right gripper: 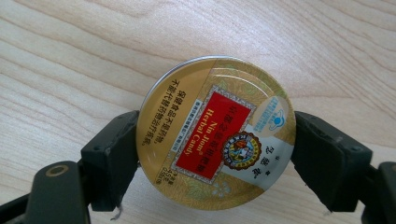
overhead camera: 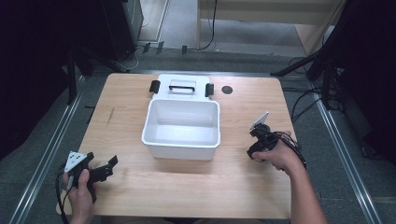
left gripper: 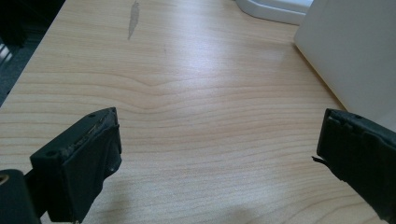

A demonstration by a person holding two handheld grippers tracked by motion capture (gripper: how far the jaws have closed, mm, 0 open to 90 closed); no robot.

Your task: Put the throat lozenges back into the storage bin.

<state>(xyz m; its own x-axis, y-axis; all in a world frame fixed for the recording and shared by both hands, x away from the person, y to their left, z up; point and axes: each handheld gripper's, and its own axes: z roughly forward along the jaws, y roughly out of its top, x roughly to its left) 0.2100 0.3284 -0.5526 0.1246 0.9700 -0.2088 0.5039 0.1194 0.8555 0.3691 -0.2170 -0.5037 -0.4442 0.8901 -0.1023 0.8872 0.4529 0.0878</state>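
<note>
A round gold tin [right gripper: 219,116] with a red "Herbal Candy" label lies flat on the wooden table [right gripper: 70,56]. My right gripper [right gripper: 215,156] is shut on it, with one black pad pressed against each side of its rim. In the high view the right gripper [overhead camera: 256,151] points down at the table's right side, to the right of the white bin [overhead camera: 181,150]. My left gripper [overhead camera: 108,168] rests near the front left of the table. Its jaws stand wide open with only bare wood between them in the left gripper view [left gripper: 217,154].
The open white bin has nothing inside and stands mid-table; its wall [left gripper: 355,51] is at the right of the left gripper view. Its lid [overhead camera: 182,86], with a handle and black clips, lies just behind it. A small black disc [overhead camera: 227,89] sits at the back right.
</note>
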